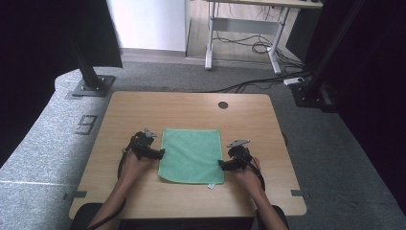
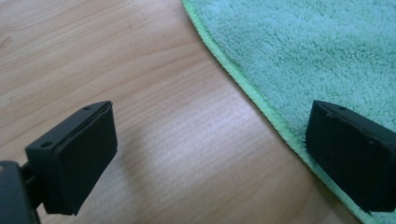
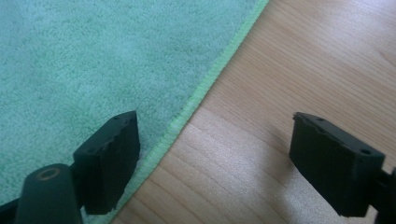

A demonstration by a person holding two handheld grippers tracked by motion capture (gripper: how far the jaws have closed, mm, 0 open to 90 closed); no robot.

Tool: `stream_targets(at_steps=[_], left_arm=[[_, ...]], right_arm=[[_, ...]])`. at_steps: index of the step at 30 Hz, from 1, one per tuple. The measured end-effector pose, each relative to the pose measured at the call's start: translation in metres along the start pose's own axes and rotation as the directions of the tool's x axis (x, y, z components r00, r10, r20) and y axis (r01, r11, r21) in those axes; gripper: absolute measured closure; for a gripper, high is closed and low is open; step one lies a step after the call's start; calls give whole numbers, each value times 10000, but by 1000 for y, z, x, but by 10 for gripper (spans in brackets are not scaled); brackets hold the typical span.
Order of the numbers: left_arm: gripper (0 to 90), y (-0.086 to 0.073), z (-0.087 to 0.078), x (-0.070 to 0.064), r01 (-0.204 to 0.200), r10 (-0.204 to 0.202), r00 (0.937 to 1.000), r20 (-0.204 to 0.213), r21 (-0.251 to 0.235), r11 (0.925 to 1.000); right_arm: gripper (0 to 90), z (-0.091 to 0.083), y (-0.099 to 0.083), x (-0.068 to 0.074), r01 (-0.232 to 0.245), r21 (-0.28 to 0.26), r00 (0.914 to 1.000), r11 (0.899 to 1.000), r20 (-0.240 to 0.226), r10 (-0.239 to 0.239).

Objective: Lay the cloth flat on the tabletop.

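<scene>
Green cloth flat on table; hand-held gripper each side

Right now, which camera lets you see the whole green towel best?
The high view: the green towel lies flat on the wooden table, all four edges visible, with a tool at each side. The left gripper view shows just one stitched edge and fuzzy pile; the right gripper view shows the opposite edge up close.
</scene>
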State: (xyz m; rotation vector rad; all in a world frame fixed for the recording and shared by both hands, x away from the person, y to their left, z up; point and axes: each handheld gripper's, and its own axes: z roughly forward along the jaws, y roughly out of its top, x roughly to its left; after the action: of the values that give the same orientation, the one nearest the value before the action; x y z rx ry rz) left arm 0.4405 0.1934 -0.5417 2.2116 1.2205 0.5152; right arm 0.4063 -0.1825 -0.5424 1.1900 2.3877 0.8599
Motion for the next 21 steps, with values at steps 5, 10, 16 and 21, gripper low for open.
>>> stream_targets(at_steps=[5,10,16,21], left_arm=[[21,6,6,6,88,-89,9999,57,44,10000],[21,11,11,12,213,-214,9997,148,69,9997],[21,12,12,14,179,-180,9997,175,48,9998],[22,15,14,14,105,-106,9999,49,39,9999]], right_arm=[[148,5,5,-6,-220,-30,9996,9998,167,221],[145,11,9,-15,-525,-131,9986,9985,107,527],[172,13,10,-17,-559,-234,9984,9982,-17,559],[184,12,10,-16,-537,-248,9985,9982,-60,536]])
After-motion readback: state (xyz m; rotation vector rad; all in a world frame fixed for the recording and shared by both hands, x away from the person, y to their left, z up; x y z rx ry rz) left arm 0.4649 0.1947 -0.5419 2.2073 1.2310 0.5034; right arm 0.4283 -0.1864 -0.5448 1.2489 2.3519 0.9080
